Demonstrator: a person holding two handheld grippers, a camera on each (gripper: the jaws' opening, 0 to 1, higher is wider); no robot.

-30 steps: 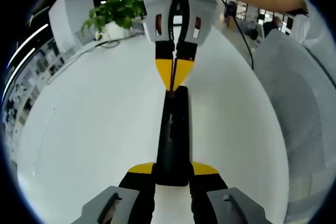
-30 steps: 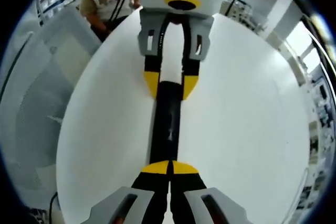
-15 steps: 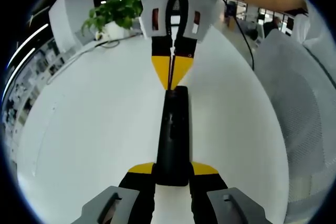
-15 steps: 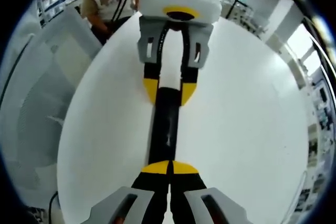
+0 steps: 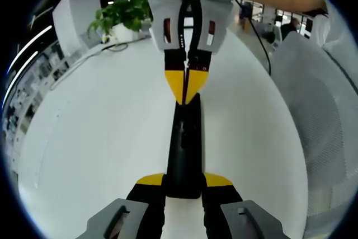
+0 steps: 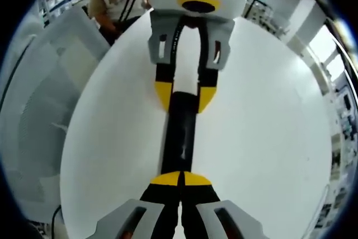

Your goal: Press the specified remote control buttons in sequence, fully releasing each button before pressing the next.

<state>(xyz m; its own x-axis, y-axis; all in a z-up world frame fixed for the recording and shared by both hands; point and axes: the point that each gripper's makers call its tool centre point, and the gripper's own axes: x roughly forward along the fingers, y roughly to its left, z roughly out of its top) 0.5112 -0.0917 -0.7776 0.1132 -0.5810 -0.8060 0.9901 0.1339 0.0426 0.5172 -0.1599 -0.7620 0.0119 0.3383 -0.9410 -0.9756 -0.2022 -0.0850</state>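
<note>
Left gripper view, remote: black remote control (image 5: 184, 144) lying flat on the white table (image 5: 95, 138), long axis running straight away from the camera.
Left gripper (image 5: 184, 181): clamped on the near end of the remote, one yellow tip each side, pretty snug.
Right gripper (image 5: 185, 85) from across: yellow tips pinched together, pointing down at the far end of the remote, right on it or just above, can't tell which.
Right gripper view, remote: same remote control (image 6: 180, 135), seen from the other end.
Right gripper (image 6: 180, 179) here: tips together over the near end.
Left gripper (image 6: 183, 94) here: straddling the far end.
Around: potted plant (image 5: 123, 14) past the table edge, grey mesh chair (image 5: 319, 116) off to the side.
</note>
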